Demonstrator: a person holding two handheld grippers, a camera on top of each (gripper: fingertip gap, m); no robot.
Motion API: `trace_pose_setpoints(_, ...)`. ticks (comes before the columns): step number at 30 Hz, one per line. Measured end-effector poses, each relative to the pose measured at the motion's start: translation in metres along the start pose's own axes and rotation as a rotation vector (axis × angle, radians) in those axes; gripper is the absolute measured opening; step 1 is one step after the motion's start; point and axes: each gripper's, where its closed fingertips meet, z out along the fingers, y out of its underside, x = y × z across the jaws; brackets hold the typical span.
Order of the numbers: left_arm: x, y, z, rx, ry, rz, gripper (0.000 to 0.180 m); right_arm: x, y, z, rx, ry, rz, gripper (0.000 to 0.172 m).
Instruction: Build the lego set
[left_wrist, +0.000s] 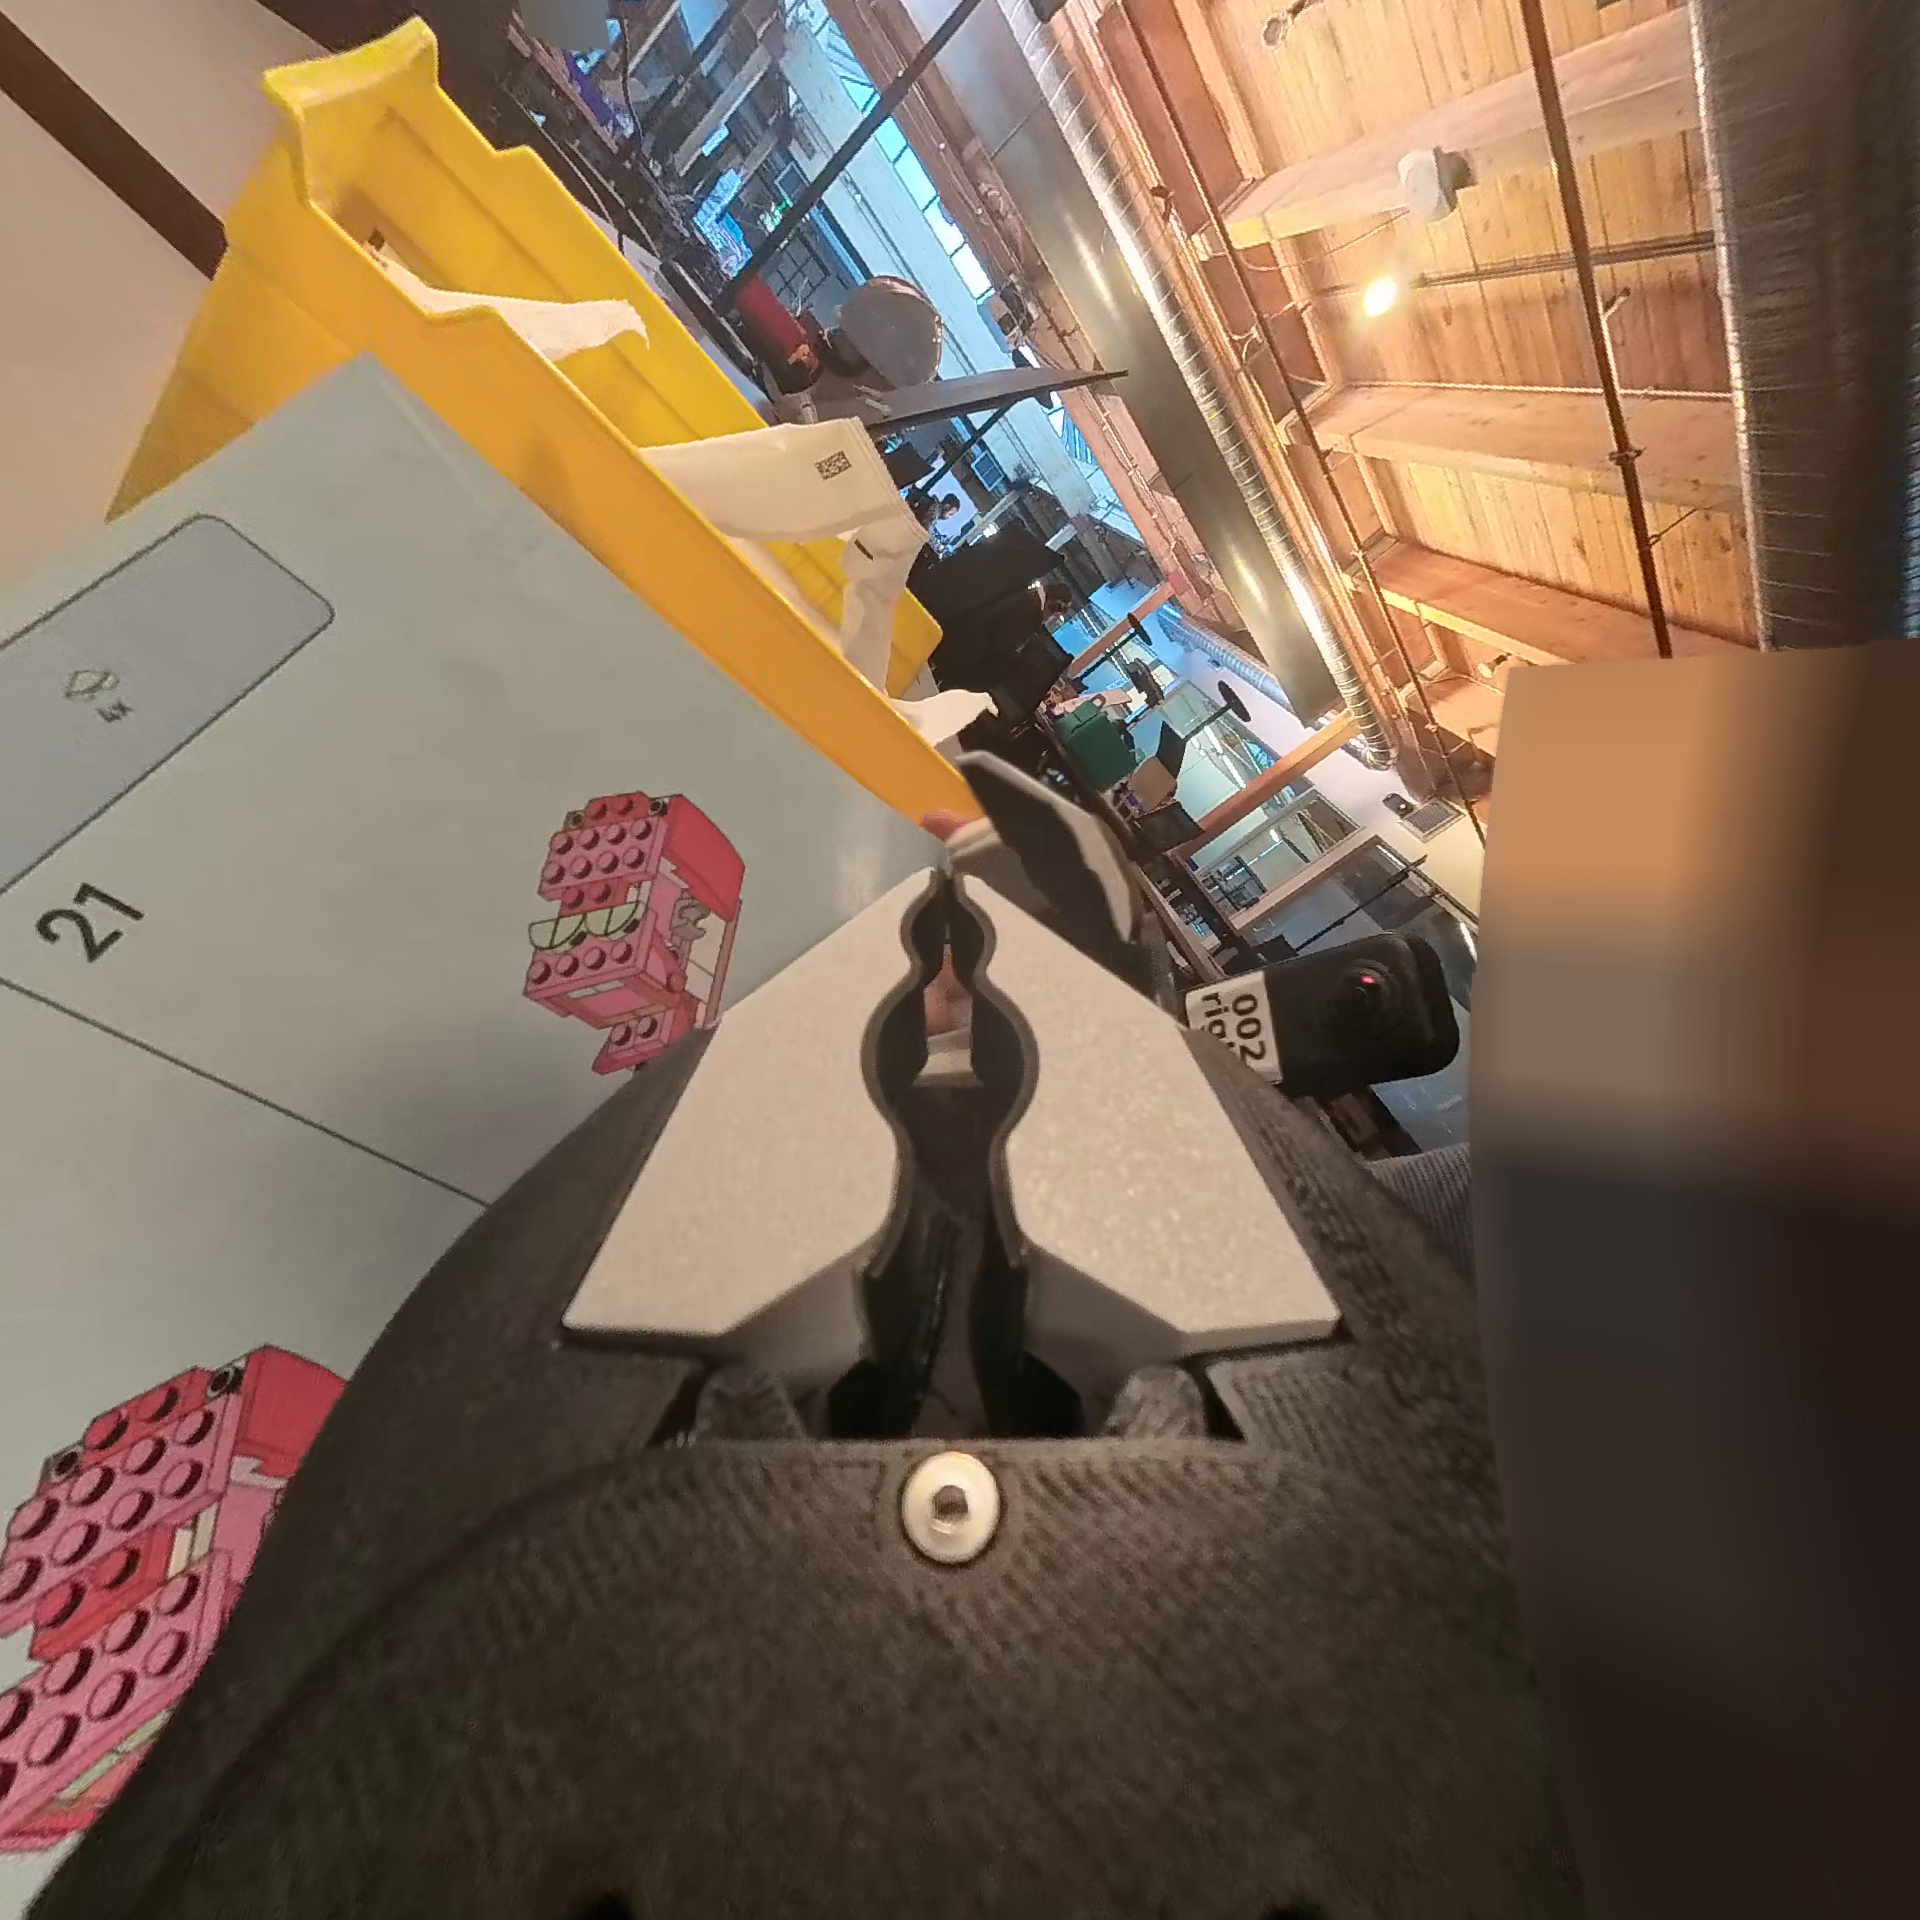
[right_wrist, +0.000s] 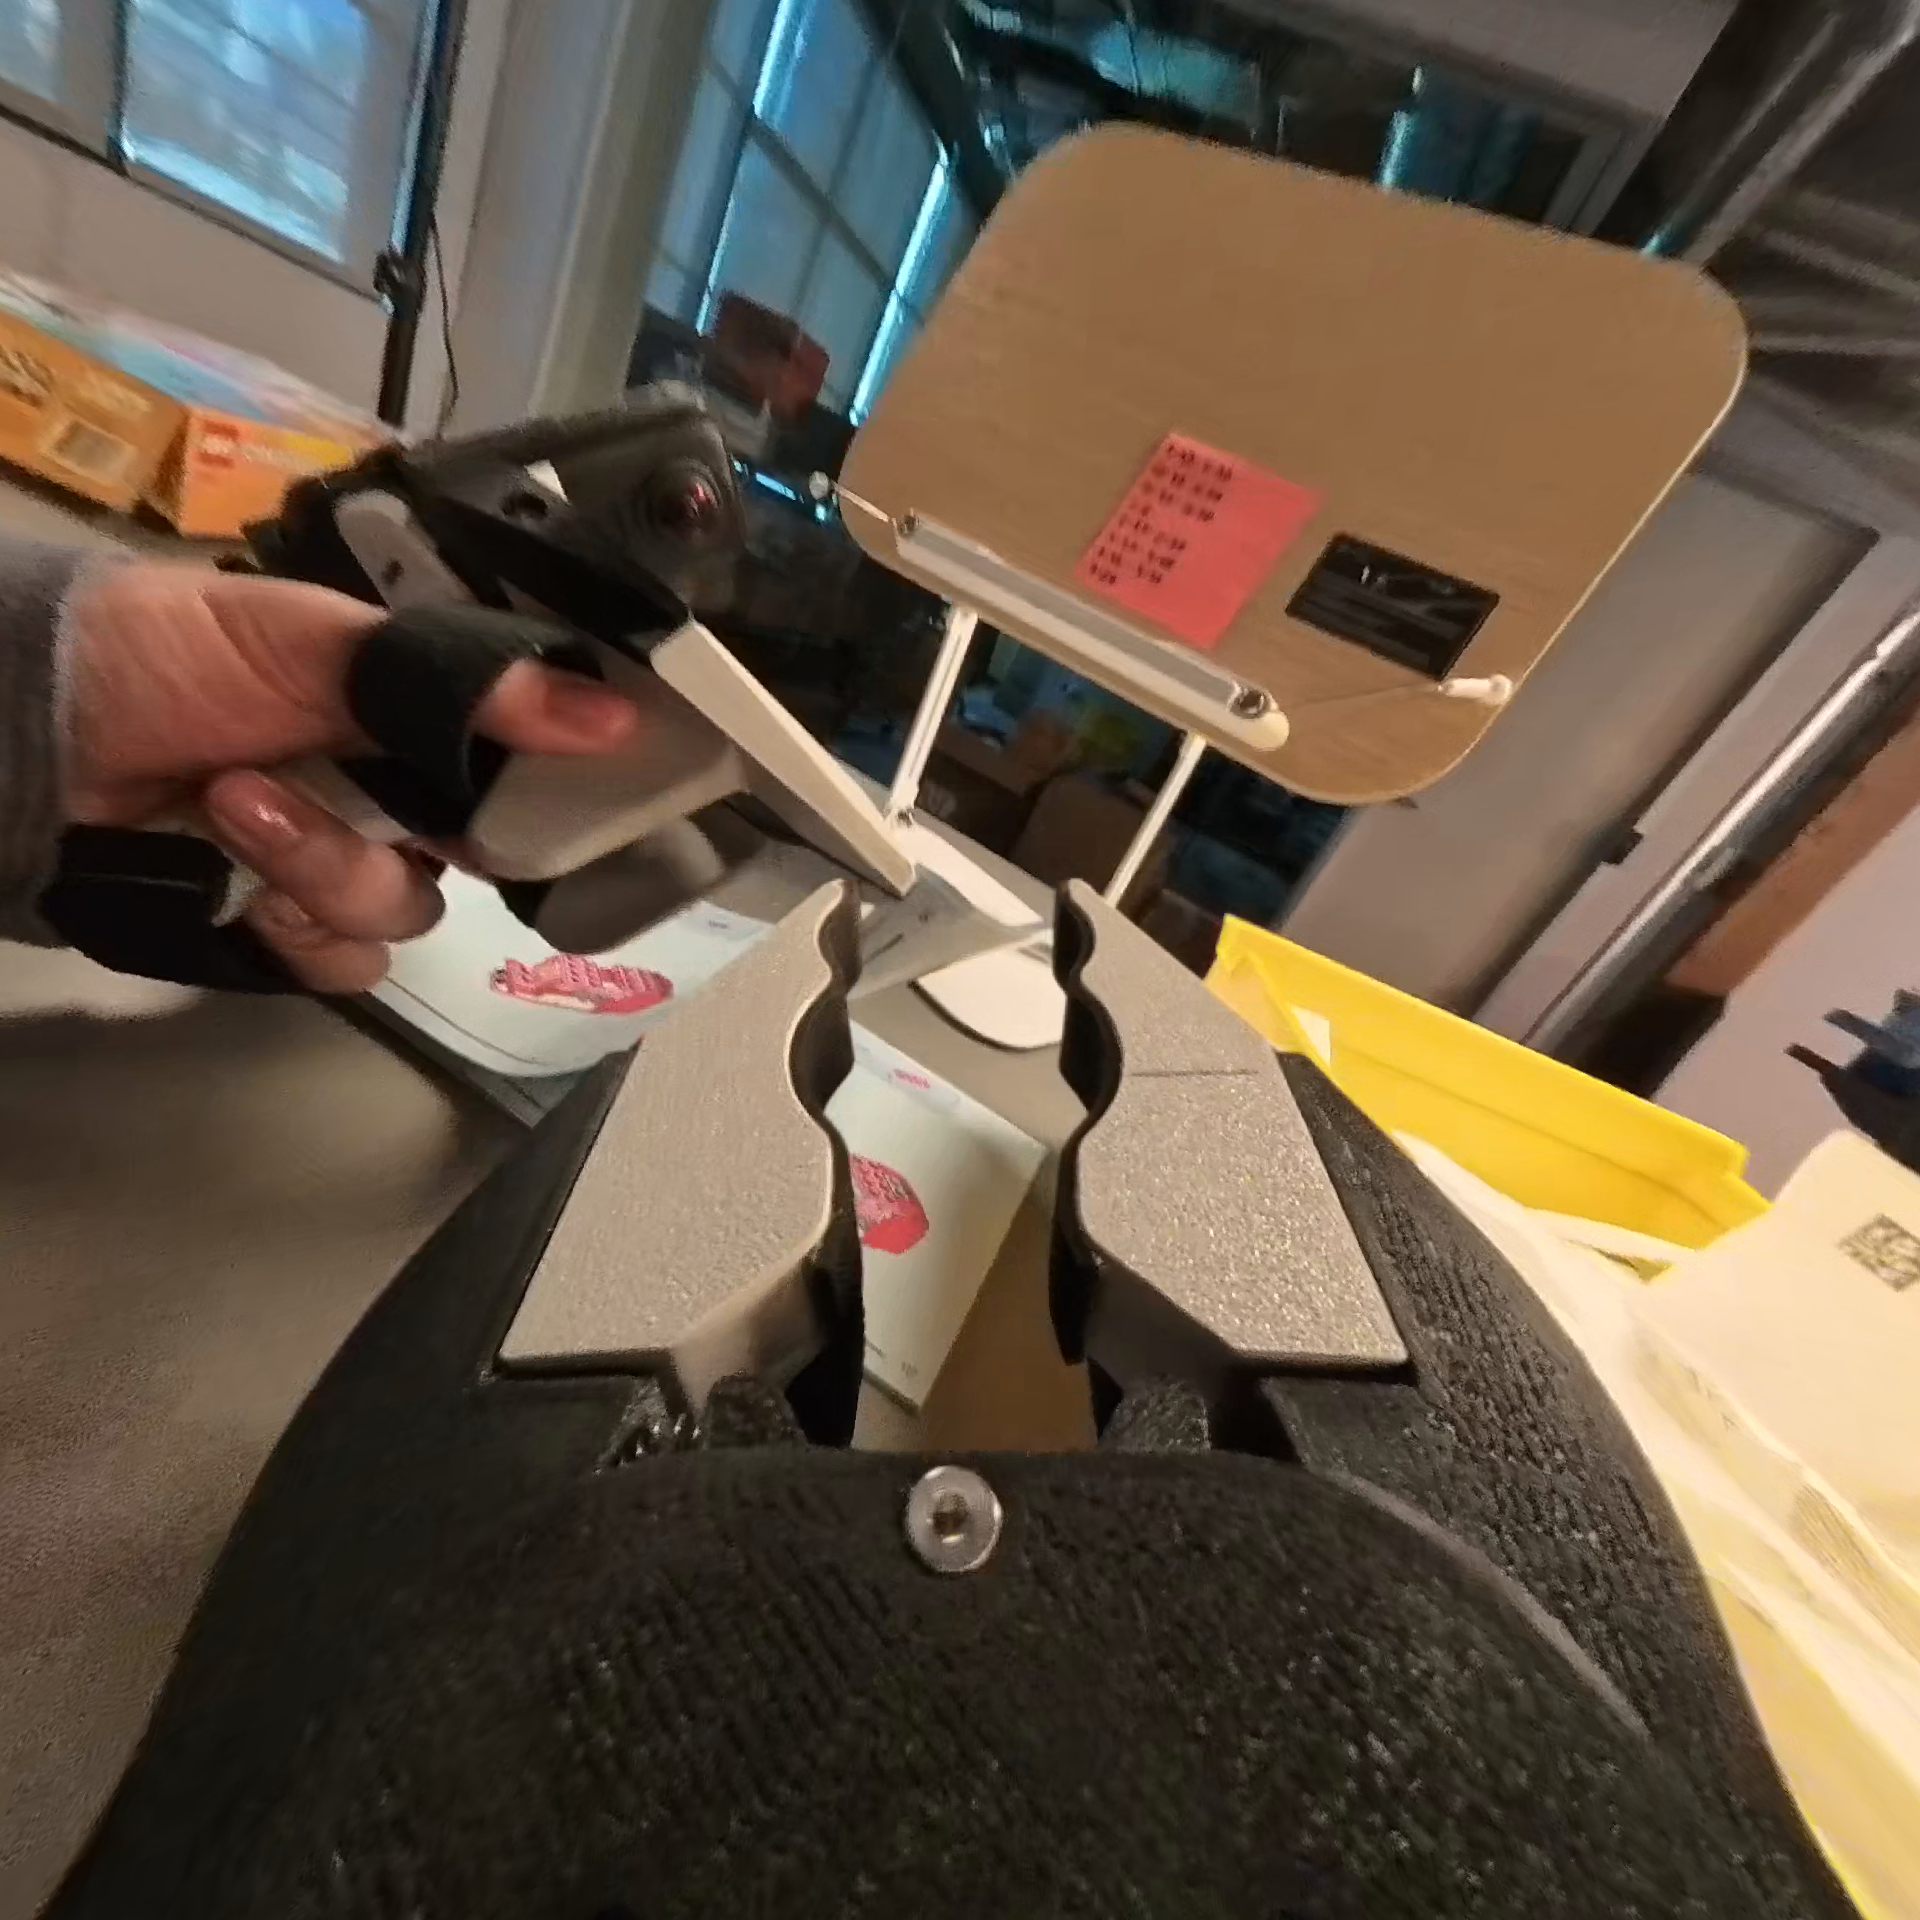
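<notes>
Both claws near pale-blue booklet (left_wrist: 436, 727): left (left_wrist: 948, 878) seemingly pinching page, right (right_wrist: 956, 914) agape.

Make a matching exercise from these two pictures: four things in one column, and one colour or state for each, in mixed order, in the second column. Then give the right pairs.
Things
1. left gripper
2. right gripper
3. bin
4. sticky note

Colour or state
A. yellow
B. fingers apart
C. pink-red
D. fingers shut on a booklet page

Pairs: 1-D, 2-B, 3-A, 4-C
</notes>
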Motion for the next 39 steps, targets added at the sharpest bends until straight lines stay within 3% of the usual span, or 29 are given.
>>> trace_pose_setpoints(14,-0.006,-0.001,-0.004,-0.004,-0.052,0.028,0.000,0.004,-0.003,-0.003,0.012,0.038,-0.042,0.029)
trace_pose_setpoints(30,-0.006,-0.006,-0.008,0.016,-0.081,0.036,0.000,0.011,0.017,0.002,-0.109,0.088,-0.073,0.027)
trace_pose_setpoints(34,-0.002,-0.019,-0.022,0.055,-0.191,0.107,0.000,0.013,0.015,0.001,-0.099,0.097,-0.081,0.023)
trace_pose_setpoints(39,0.007,-0.035,-0.073,0.141,-0.422,0.179,0.000,0.014,0.013,0.000,-0.088,0.108,-0.103,0.018)
